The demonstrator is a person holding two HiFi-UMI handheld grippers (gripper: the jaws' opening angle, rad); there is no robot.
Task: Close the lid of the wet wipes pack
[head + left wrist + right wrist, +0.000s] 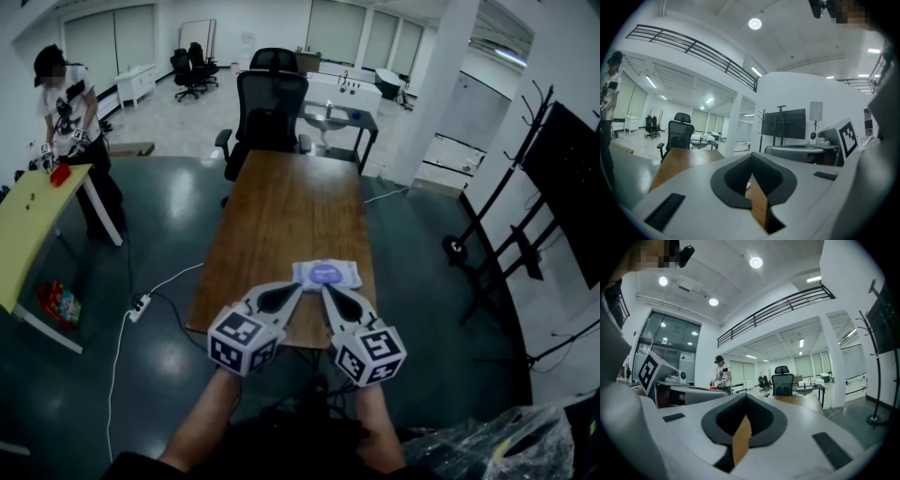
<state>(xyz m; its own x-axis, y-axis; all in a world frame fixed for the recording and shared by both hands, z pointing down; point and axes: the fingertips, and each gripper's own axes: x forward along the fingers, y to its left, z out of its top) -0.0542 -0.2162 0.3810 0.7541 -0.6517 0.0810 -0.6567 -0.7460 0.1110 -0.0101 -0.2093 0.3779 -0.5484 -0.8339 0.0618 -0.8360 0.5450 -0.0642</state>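
Nearest us, we hold both tools level above the table's near edge. Our left gripper (pixel 296 289) has its dark padded jaws pressed together on nothing, and our right gripper (pixel 326 291) is closed and empty too. Just beyond their tips, the flat, pale soft-plastic wet wipes pack (pixel 327 274) with its purple oval lid patch lies on the long brown wooden table (pixel 281 206), toward the near right corner. We cannot tell whether the lid stands open. We judge the pack light, squashy and apt to slide, so one tool should pin a bare end while the other presses the flap down. Farther off stands a black mesh office chair (pixel 270 103).
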